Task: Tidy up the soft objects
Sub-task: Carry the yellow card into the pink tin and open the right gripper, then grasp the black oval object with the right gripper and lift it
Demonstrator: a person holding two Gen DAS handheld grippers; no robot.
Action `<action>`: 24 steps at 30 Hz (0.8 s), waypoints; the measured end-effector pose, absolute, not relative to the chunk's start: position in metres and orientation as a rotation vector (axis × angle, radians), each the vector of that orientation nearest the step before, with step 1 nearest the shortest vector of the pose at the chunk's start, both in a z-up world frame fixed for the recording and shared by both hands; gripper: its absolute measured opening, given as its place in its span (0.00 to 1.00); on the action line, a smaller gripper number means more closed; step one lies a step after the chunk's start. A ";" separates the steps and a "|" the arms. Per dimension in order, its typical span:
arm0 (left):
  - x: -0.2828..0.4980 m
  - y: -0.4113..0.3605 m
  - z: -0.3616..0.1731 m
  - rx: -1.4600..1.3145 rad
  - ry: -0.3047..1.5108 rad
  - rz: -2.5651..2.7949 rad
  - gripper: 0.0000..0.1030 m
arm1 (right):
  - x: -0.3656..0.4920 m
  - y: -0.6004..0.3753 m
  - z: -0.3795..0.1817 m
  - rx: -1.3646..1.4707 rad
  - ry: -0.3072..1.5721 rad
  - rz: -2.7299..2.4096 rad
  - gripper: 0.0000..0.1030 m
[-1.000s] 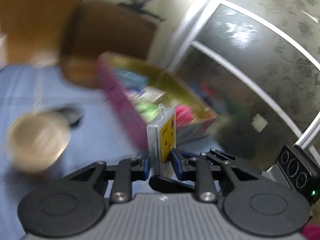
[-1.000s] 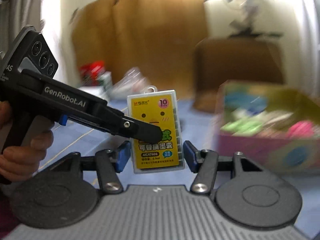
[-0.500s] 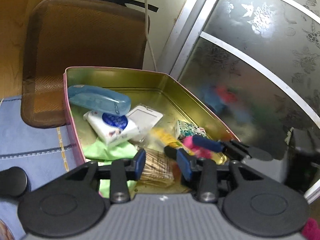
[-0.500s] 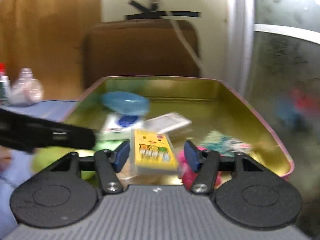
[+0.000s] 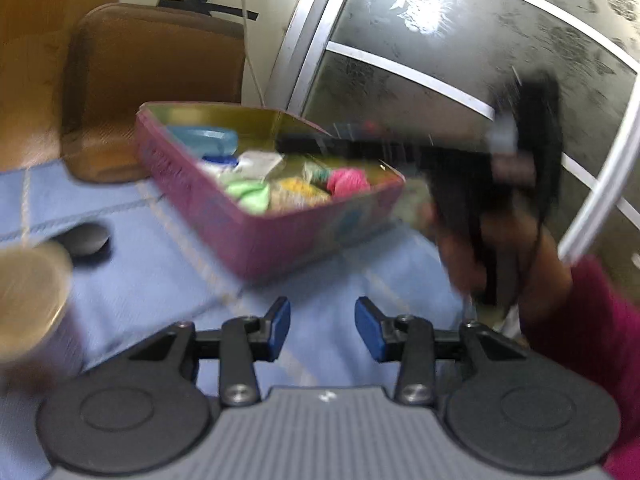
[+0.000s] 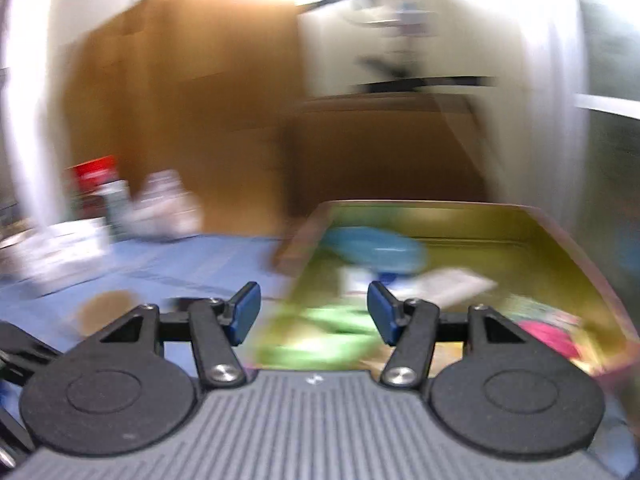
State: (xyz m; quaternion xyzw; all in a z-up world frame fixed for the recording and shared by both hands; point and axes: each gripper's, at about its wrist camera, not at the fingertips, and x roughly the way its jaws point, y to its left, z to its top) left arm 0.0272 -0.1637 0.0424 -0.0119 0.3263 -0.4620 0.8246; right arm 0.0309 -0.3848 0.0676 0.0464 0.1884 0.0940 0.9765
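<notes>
A pink tin box [image 5: 256, 232] with a gold inside sits on the blue cloth. It holds several items: a blue case [image 5: 204, 138], a green cloth [image 5: 248, 196], a pink soft item [image 5: 348, 182] and a yellow pack [image 5: 296, 192]. My left gripper [image 5: 322, 326] is open and empty over the cloth in front of the tin. My right gripper [image 6: 314, 312] is open and empty at the tin's [image 6: 568, 236] near left edge. It also shows blurred in the left wrist view [image 5: 460, 168], over the tin's right side.
A brown chair back [image 5: 152, 80] stands behind the tin. A round tan lid [image 5: 28, 284] and a dark round object [image 5: 86, 238] lie on the cloth at left. Bottles and packets [image 6: 132, 200] stand at far left. A frosted glass door [image 5: 460, 60] is at right.
The yellow pack passed from my left gripper to my right and was dropped into the tin. Both grippers are now open and have drawn back from the tin.
</notes>
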 end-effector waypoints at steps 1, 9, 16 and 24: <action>0.024 -0.152 0.039 -0.033 0.696 -0.975 0.36 | 0.039 -0.370 0.074 0.073 0.406 0.234 0.60; 0.017 -0.042 0.020 -0.238 0.689 -0.760 0.39 | 0.147 -0.258 0.051 -0.219 0.724 0.325 0.58; 0.018 0.007 0.015 -0.343 0.664 -0.671 0.42 | 0.195 -0.226 0.034 -0.367 0.862 0.404 0.62; 0.017 0.014 0.007 -0.366 0.659 -0.670 0.43 | 0.215 -0.236 0.043 -0.424 0.946 0.465 0.64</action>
